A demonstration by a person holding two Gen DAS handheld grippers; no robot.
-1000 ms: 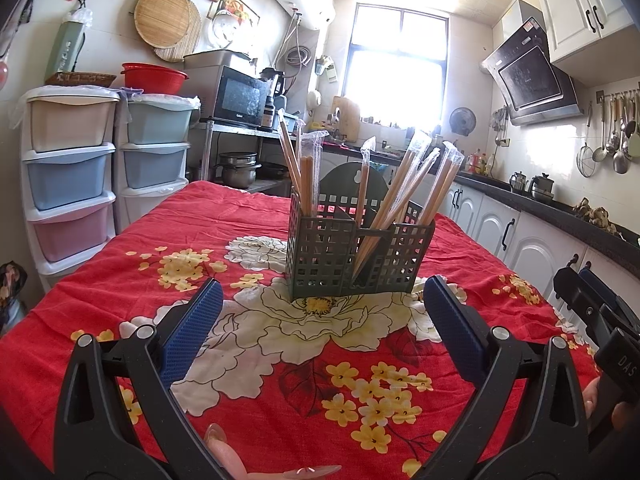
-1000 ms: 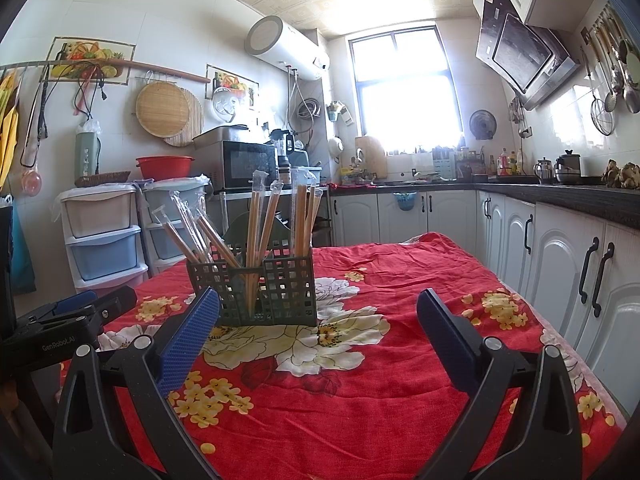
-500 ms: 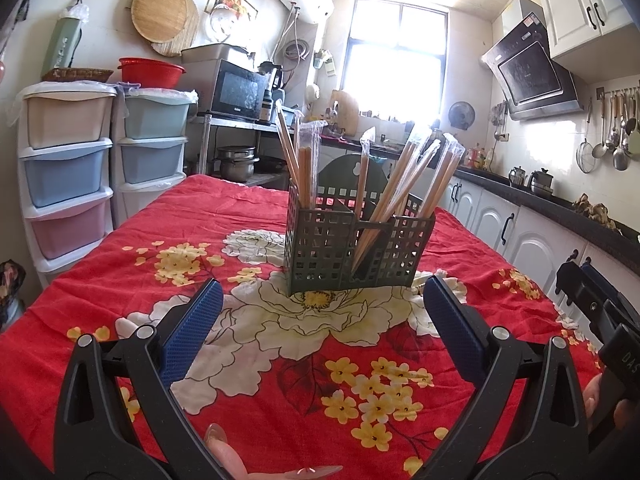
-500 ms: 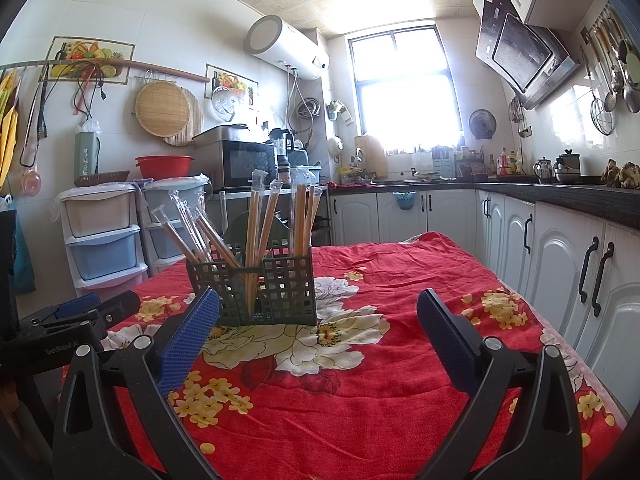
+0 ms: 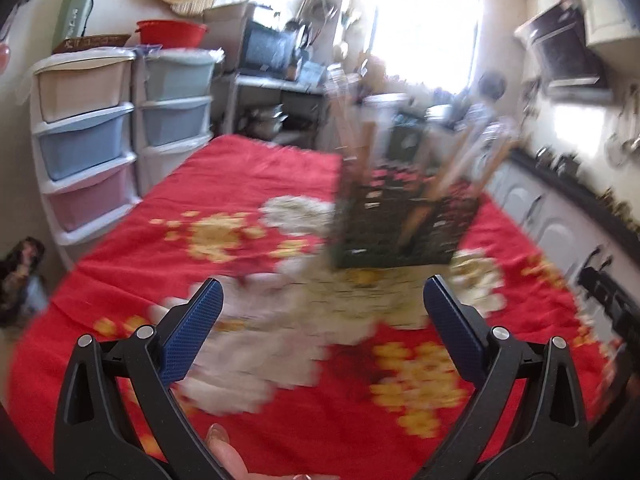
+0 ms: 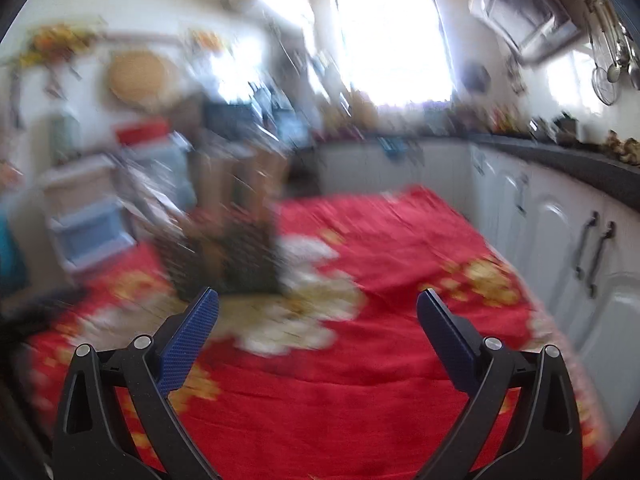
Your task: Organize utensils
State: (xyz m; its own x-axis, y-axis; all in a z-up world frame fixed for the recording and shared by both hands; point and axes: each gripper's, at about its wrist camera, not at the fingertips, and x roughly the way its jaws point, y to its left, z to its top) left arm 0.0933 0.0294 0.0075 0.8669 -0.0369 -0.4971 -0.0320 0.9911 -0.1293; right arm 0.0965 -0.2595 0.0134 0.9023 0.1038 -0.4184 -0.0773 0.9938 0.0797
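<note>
A dark mesh utensil basket (image 5: 400,228) stands on the red flowered tablecloth (image 5: 248,184), holding several wrapped wooden chopsticks (image 5: 460,172). Both views are blurred by motion. My left gripper (image 5: 322,312) is open and empty, a short way in front of the basket. My right gripper (image 6: 318,320) is open and empty; the basket (image 6: 228,256) lies ahead to its left. The right gripper's black body (image 5: 612,300) shows at the right edge of the left wrist view.
Plastic drawer units (image 5: 86,136) stand left of the table. White cabinets under a dark counter (image 6: 560,216) run along the right. A microwave (image 5: 268,46) and pots sit behind the table's far end.
Both cameras now swing, blurring the views. The basket has shifted right in the left wrist view. Both grippers stay open and empty.
</note>
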